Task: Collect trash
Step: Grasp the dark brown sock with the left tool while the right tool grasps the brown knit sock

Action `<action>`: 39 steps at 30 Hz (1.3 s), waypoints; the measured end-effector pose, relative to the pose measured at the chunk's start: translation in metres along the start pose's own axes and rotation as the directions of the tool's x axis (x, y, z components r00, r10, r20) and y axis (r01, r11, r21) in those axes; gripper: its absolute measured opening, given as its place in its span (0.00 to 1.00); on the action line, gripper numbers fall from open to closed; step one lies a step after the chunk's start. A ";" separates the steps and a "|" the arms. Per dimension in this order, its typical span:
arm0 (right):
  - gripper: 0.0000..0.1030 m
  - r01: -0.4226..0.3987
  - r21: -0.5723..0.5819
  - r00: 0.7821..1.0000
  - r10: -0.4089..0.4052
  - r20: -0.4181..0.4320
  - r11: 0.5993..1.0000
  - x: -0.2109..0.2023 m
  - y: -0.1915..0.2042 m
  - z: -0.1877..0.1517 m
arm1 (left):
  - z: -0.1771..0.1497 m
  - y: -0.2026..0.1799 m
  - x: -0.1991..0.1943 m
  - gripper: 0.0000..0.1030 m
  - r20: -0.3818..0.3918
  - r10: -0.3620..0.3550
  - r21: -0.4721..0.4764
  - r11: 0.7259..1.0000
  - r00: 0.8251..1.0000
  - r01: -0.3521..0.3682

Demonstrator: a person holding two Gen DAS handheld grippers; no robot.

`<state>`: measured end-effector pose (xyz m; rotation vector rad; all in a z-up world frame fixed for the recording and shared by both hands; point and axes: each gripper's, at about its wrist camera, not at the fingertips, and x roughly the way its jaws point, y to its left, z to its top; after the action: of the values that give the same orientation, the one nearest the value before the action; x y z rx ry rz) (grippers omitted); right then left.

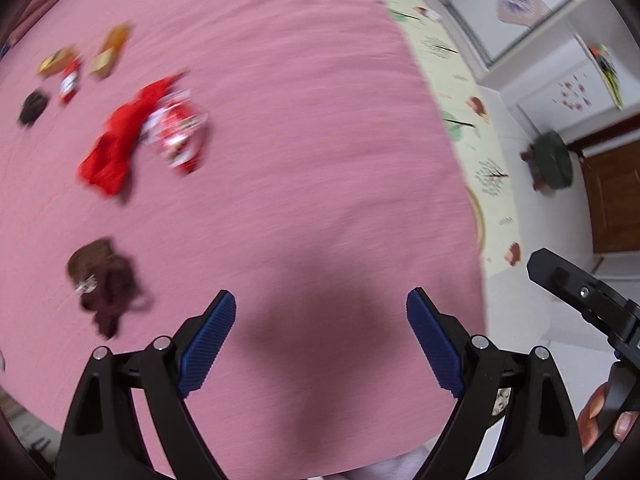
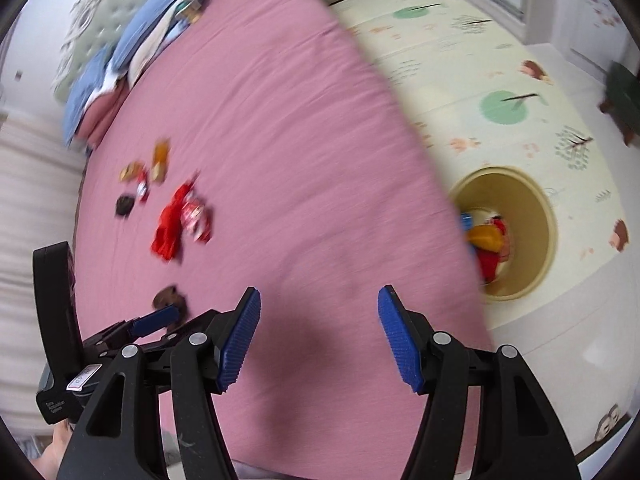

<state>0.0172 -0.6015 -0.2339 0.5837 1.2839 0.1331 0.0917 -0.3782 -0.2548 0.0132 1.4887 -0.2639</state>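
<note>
Your left gripper [image 1: 321, 308] and right gripper [image 2: 319, 306] both hang spread and empty over the pink bedsheet [image 1: 300, 140]; red wrappers [image 1: 140, 136] lie ahead-left, the bin [image 2: 536, 220] right of your right gripper.

wrappers [image 2: 180, 216] scattered on the bed [image 2: 288, 128], bin [image 2: 536, 216] on the floor mat [image 2: 460, 80] beside the bed
</note>
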 end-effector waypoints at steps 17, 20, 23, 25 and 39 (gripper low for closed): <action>0.59 -0.025 -0.080 0.996 0.018 -0.085 0.996 0.087 0.127 -0.054 | -0.029 0.161 0.010 0.85 0.009 0.072 -0.074 0.995 0.997 -0.072; 0.59 -0.022 -0.077 0.996 0.015 -0.089 0.997 0.098 0.134 -0.059 | -0.026 0.171 0.021 0.85 0.008 0.078 -0.055 0.995 0.997 -0.078; 0.59 -0.020 -0.076 0.995 0.013 -0.094 0.997 0.107 0.137 -0.062 | -0.022 0.178 0.031 0.82 0.007 0.074 -0.045 0.996 0.997 -0.073; 0.59 -0.016 -0.080 0.995 0.008 -0.101 0.997 0.114 0.141 -0.063 | -0.020 0.183 0.037 0.75 0.002 0.068 -0.052 0.996 0.998 -0.068; 0.59 -0.041 -0.140 0.987 0.019 -0.159 0.989 0.158 0.182 -0.064 | -0.042 0.237 0.025 0.15 0.036 -0.060 -0.212 0.975 0.998 0.066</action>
<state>0.0455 -0.3605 -0.2935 0.4767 1.4056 0.2991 0.0946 -0.1451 -0.3194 -0.2095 1.4836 -0.1537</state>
